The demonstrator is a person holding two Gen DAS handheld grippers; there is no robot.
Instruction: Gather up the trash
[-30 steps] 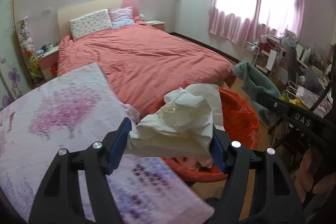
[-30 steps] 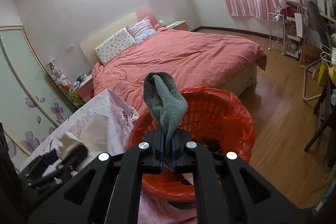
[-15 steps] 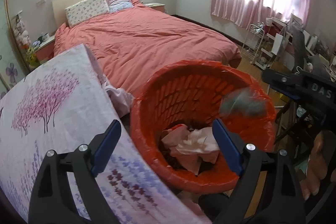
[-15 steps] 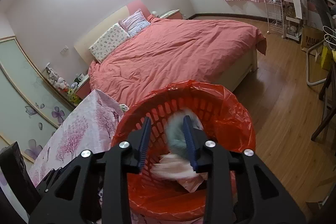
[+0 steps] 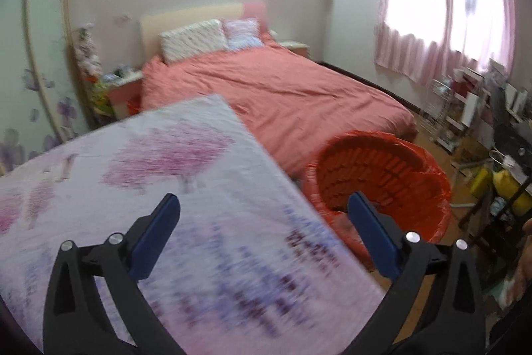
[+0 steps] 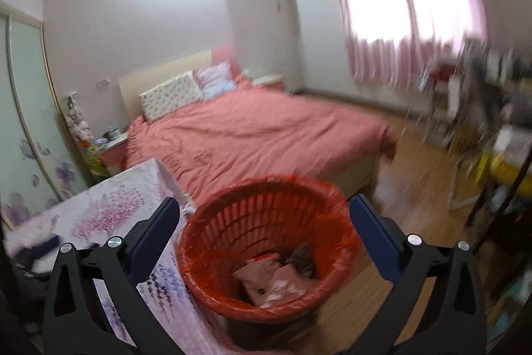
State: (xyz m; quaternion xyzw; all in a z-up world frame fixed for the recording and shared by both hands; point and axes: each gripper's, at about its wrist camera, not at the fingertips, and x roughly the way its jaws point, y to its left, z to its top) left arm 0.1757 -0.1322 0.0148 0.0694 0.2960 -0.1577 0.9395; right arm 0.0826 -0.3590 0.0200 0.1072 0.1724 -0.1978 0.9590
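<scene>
A red plastic basket (image 6: 266, 185) lined with a red bag stands on the wood floor beside a table with a floral cloth (image 5: 166, 172). Inside lie crumpled pale paper (image 6: 269, 285) and a grey cloth (image 6: 302, 258). My right gripper (image 6: 264, 200) hangs above the basket, its jaws opening wide with nothing between them. My left gripper (image 5: 263, 198) is over the tablecloth, left of the basket (image 5: 382, 168), its jaws also opening and holding nothing. Both views are blurred by motion.
A large bed with a pink cover (image 5: 282, 95) fills the middle of the room. Cluttered shelves and a desk (image 5: 465, 108) line the right side under pink curtains. A sliding wardrobe door (image 6: 26, 122) is at left. A dark object (image 6: 46, 247) lies on the table's left end.
The left gripper let the white paper fall into the basket and swung left over the table. The right gripper released the grey cloth into the basket, opened wide and drew back.
</scene>
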